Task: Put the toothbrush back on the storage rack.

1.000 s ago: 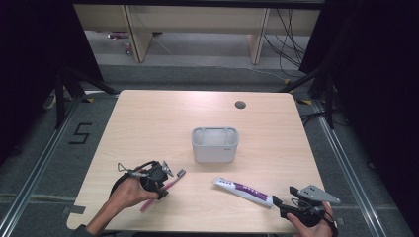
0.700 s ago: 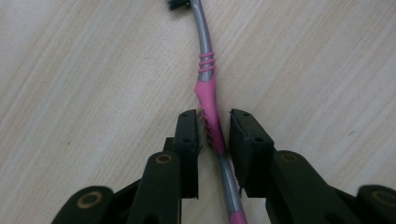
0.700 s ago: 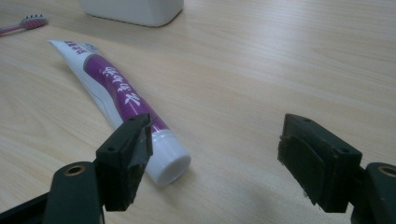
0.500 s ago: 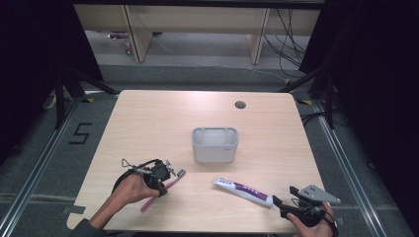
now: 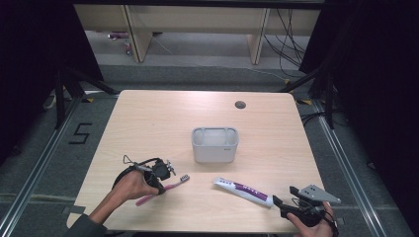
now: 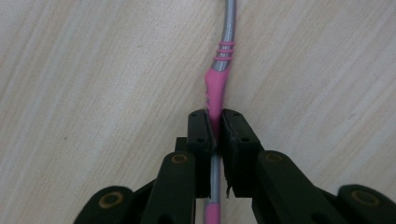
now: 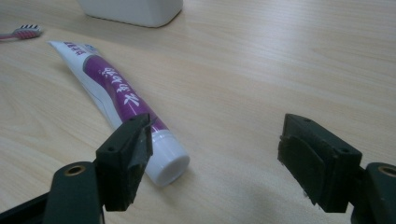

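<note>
Pinching the pink toothbrush (image 6: pixel 216 95) handle, left claw (image 6: pixel 214 128) just closing, right claw (image 7: pixel 215 163) wide, empty

Even overhead light falls on the pale counter (image 5: pixel 148 123), leaving the surroundings nearly black. Shadows are soft and short. The high view is slightly grainy; both gripper views are sharp nearby, softening toward far edges, without glare.

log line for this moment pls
left gripper: just closed on toothbrush | right gripper: open by toothpaste | cup: untouched
</note>
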Action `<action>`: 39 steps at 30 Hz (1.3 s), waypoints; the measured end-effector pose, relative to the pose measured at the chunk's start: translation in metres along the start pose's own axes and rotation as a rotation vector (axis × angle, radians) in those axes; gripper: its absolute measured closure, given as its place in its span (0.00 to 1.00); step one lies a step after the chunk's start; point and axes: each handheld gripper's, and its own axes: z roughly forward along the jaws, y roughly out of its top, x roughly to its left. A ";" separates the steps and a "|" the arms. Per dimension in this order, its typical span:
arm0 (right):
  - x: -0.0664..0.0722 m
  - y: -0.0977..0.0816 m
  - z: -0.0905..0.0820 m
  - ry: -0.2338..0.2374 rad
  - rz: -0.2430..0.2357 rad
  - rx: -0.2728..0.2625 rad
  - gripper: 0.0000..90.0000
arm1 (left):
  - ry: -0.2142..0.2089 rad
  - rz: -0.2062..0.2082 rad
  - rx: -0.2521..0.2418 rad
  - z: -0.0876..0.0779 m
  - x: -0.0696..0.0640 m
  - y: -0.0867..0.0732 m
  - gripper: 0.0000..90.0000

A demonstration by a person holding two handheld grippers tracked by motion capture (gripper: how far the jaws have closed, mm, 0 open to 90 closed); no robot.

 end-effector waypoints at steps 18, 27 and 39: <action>0.000 0.000 0.001 0.005 -0.012 -0.001 0.29 | -0.008 0.064 0.071 0.001 0.002 0.013 0.92; -0.001 0.000 0.001 0.013 -0.001 -0.009 0.29 | -0.052 0.049 -0.024 -0.006 0.010 0.005 0.92; 0.002 -0.001 -0.001 0.018 0.049 0.010 0.29 | -0.112 -0.106 -0.360 -0.040 0.020 -0.009 0.92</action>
